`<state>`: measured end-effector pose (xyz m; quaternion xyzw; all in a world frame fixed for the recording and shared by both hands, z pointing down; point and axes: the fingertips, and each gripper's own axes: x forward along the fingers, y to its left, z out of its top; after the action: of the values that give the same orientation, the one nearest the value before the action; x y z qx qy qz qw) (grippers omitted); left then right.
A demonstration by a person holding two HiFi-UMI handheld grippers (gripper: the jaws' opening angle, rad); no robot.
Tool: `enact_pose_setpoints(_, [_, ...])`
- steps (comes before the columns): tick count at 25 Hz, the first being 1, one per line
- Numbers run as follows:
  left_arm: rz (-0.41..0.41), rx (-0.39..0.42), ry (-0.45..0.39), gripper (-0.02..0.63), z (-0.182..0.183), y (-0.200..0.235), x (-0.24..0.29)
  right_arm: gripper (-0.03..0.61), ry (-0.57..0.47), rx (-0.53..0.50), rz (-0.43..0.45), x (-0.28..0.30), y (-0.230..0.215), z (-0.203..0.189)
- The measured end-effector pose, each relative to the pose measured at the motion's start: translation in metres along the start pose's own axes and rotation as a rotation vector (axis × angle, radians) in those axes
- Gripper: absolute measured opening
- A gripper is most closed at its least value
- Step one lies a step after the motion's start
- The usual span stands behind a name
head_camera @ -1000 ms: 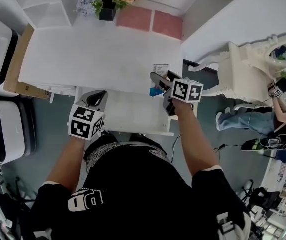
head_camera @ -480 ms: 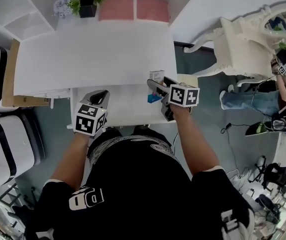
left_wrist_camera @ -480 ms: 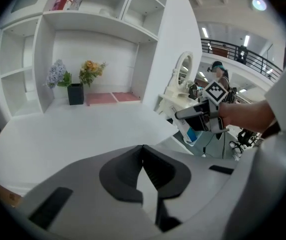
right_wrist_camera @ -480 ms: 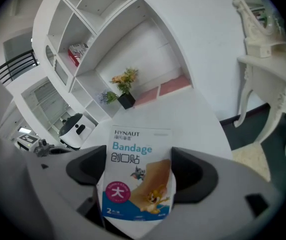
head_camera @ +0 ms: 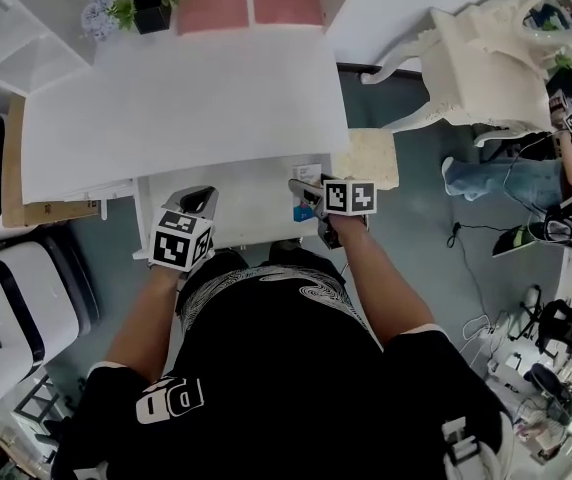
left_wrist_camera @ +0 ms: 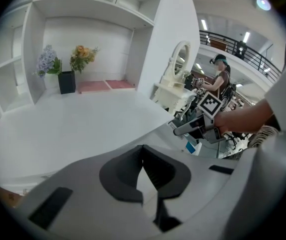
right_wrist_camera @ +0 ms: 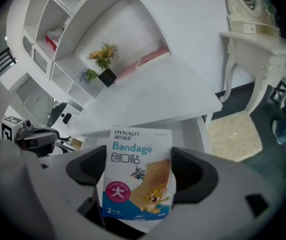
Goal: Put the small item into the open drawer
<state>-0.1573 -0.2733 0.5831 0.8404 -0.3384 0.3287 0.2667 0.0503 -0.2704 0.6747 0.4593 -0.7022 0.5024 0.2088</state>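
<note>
**Well, the bandage packet is clamped over the drawer's right end**

From the head view I see the open drawer [head_camera: 251, 208] pulled out from under the white desk top [head_camera: 181, 98], toward the person's body. My right gripper [right_wrist_camera: 138, 166] is clenched on the bandage packet [right_wrist_camera: 137, 176]. Its two dark pads press the packet's left and right sides. The packet stands upright between them with its printed face to the camera — "Bandage" in blue, with a cartoon cat and mouse lower down. Seen from overhead, the packet sits over the drawer's right end, close to the drawer's back where it meets the desk edge. Whether it touches the drawer floor I cannot tell.

My left gripper [left_wrist_camera: 143, 151] is over the drawer's left part, well apart from the packet. Its jaws are closed together at the tips with nothing between them — only a thin sliver of white surface shows below where the pads meet.

Beyond the drawer, at the desk's far edge, stands a dark flower vase [head_camera: 151, 13]. To the drawer's right, across the floor, is an ornate white chair [head_camera: 476, 63].
</note>
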Motion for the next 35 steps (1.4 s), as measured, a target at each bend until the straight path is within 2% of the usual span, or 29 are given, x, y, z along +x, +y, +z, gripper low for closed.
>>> enact_pose_setpoints(6, [-0.007,-0.009,0.038,0.014,-0.015,-0.007,0.005,0.402,0.047,0.020,0.006,0.017,-0.004,-0.015])
enact_pose_setpoints(13, [-0.002,-0.027,0.088,0.014,-0.034,-0.010,0.007,0.402,0.150,-0.012,-0.031,0.047,-0.020,-0.034])
enact_pose_setpoints(19, [0.024,-0.062,0.110,0.014,-0.045,-0.006,0.006,0.402,0.247,-0.082,-0.081,0.074,-0.039,-0.043])
enact_pose_setpoints(22, [0.042,-0.080,0.109,0.014,-0.046,-0.001,0.005,0.402,0.236,-0.073,-0.111,0.084,-0.049,-0.039])
enact_pose_setpoints(27, [0.075,-0.112,0.099,0.014,-0.046,0.010,0.003,0.402,0.173,0.042,-0.169,0.095,-0.066,-0.039])
enact_pose_setpoints(35, [0.092,-0.133,0.096,0.014,-0.048,0.019,-0.001,0.402,0.191,-0.037,-0.220,0.110,-0.062,-0.045])
